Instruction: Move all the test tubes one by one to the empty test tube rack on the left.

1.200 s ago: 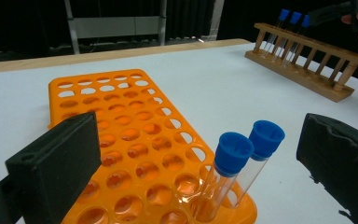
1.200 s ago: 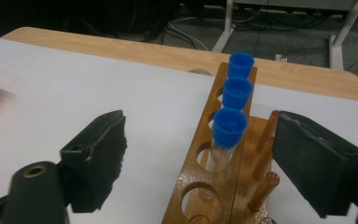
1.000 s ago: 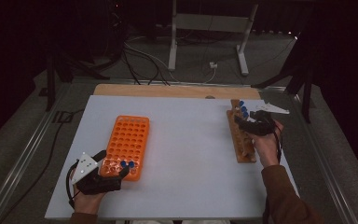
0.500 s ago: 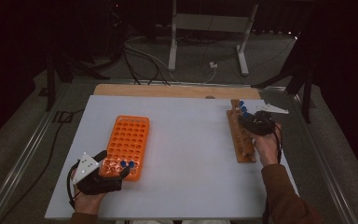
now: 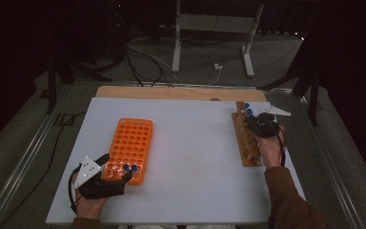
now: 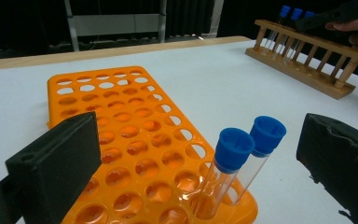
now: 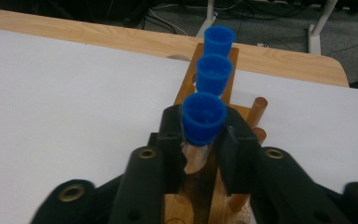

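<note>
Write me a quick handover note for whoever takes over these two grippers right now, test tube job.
Right gripper: jaws have just been closing, now clamped on the nearest blue-capped tube in the wooden rack; not lifted yet.
Left gripper: open, straddling the near end of the orange rack.
Done: two capped tubes stand in the orange rack's near corner.
Left: three tubes in the wooden rack, the gripped one included; likely lift it and carry it across to the orange rack.

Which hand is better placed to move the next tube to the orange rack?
Right. Its tool has just closed on a blue-capped tube in the wooden rack. The left tool stands open around the orange rack's near end, holding nothing.
</note>
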Motion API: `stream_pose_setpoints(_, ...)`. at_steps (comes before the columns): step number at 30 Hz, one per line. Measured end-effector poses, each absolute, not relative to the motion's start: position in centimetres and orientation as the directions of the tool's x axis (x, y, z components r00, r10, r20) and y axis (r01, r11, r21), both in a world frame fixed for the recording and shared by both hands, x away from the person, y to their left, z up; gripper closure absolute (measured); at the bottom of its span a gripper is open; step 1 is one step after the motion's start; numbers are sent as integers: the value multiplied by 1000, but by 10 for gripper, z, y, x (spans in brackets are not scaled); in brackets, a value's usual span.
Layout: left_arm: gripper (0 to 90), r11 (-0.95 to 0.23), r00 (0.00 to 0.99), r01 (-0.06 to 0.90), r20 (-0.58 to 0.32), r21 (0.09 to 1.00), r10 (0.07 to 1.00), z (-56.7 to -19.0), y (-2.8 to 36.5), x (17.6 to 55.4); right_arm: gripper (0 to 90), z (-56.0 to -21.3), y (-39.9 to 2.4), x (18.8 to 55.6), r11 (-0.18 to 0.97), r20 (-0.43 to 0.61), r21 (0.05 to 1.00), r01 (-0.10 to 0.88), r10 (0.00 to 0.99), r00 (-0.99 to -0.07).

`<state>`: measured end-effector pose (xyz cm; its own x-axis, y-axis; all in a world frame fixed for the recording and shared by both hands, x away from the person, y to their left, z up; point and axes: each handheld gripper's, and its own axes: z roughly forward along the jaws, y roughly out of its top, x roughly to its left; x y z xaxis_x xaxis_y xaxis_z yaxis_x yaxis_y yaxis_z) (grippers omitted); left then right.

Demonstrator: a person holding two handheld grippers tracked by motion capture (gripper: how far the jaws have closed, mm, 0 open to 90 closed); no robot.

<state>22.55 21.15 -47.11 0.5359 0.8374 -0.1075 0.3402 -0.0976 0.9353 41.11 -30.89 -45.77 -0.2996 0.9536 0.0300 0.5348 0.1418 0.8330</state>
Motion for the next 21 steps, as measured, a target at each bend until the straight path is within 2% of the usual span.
stream_pose_setpoints(9, 7, -97, 536, 340, -108, 935, 838, -471, 212, 225, 768, -454, -308, 407, 149, 19, 843, 516, 952, -306)
stream_pose_setpoints(21, 7, -94, 536, 340, -111, 936, 837, -471, 212, 225, 769, -427, -311, 397, 149, 9, 870, 470, 948, -318)
